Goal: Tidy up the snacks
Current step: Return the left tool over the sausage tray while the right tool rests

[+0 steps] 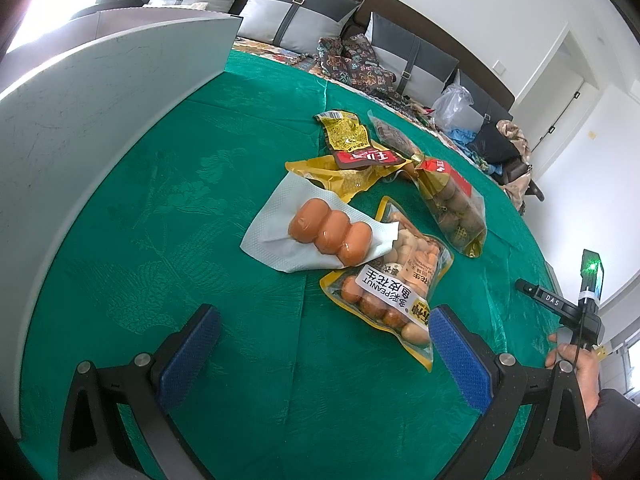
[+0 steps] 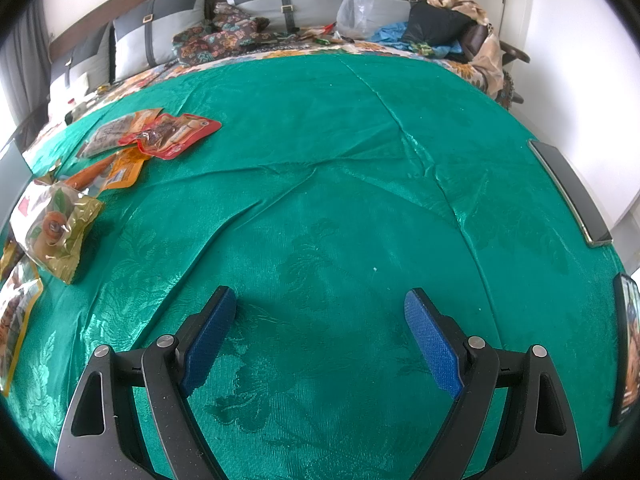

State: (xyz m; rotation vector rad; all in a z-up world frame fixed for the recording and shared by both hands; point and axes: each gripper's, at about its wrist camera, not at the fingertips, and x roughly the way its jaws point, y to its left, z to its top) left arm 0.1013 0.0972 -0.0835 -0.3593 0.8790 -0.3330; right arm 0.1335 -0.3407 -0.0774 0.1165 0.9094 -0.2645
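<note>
Both hand-held grippers are spread wide with nothing between the blue pads: the left hand-held gripper (image 1: 324, 334) hangs over the green cloth (image 1: 224, 152) on the worktop, the right hand-held gripper (image 2: 320, 320) over a bare stretch of the same cloth. Right in front of the left one's right pad is the peanut bag (image 1: 390, 286), clear-fronted with a yellow border and full of round orange and pale coated nuts, long axis running away and a bit left. Overlapping its far end is a white sealed pack (image 1: 308, 228) with three orange sausage pieces in a row, lying diagonally. Just right, a clear gold-edged bag of brown balls (image 1: 452, 204) runs near to far. Behind sit yellow-and-red packets (image 1: 352, 148). A grey bin wall (image 1: 92, 120) stands left.
</note>
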